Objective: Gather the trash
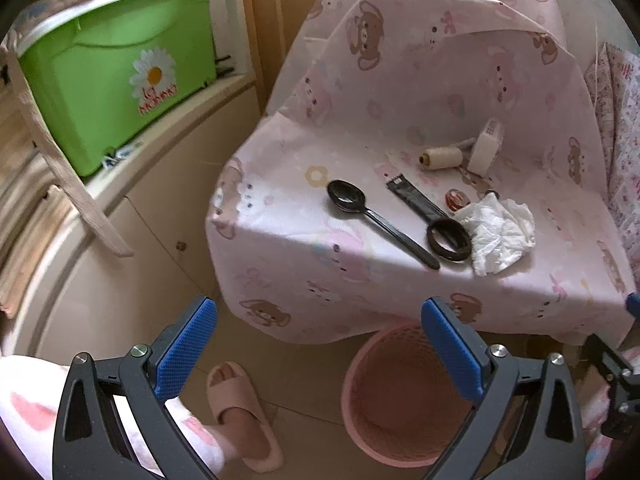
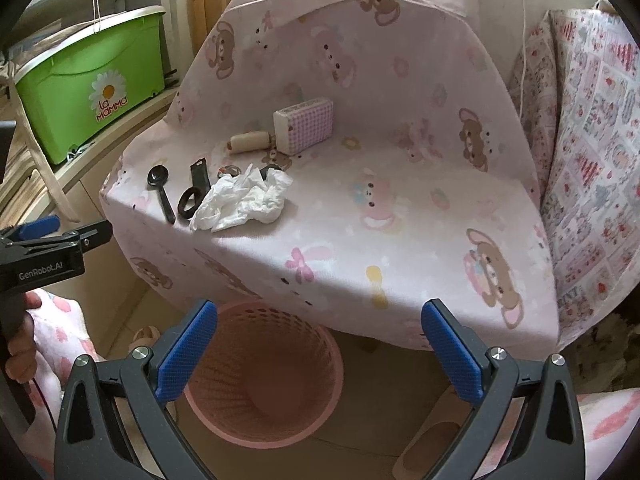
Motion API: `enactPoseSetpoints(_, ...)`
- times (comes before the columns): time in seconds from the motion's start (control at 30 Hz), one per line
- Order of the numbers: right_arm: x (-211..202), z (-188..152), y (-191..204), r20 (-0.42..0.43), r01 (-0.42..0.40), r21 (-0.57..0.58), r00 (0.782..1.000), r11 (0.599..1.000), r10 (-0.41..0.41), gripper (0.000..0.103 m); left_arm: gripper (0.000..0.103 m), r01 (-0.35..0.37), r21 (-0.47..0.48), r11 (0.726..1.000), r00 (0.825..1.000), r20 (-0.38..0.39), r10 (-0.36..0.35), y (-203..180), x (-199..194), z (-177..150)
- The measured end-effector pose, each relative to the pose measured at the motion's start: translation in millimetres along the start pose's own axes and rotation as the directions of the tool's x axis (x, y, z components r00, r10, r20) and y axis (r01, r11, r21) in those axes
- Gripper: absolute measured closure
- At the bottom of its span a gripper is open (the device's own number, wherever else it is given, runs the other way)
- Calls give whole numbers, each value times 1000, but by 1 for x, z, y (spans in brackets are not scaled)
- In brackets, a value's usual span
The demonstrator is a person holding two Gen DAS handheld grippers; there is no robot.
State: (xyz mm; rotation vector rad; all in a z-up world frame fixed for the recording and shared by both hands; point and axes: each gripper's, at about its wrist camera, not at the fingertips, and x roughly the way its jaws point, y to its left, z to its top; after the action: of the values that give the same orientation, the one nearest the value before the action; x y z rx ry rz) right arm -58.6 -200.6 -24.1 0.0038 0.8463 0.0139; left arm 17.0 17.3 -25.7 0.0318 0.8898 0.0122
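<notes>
Crumpled tissue (image 2: 244,200) lying on covered seat, above and behind pink bin (image 2: 264,376). Right gripper (image 2: 318,354) hanging open, nearer; left gripper (image 1: 320,354) hanging open, empty.

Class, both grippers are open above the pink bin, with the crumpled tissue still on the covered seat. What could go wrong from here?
1. The crumpled tissue touches the black ring and lies close to the black spoon; a wide grab might drag those along.
2. The tissue sits near the seat's front edge, above the pink bin; a nudge could drop it onto the floor instead.
</notes>
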Motion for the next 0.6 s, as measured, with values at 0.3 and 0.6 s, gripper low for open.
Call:
enactPoseSetpoints(0.3, 2, 1, 2, 90, 69, -14, 994, 998, -67, 1, 3, -14, -4, 1000, 1000, 12, 14, -3, 6, 0)
enactPoseSetpoints(0.6, 35, 47, 20, -3, -132, -78, 991, 988, 132, 58, 10, -44, -37, 998, 999, 18, 45, 6, 21, 15)
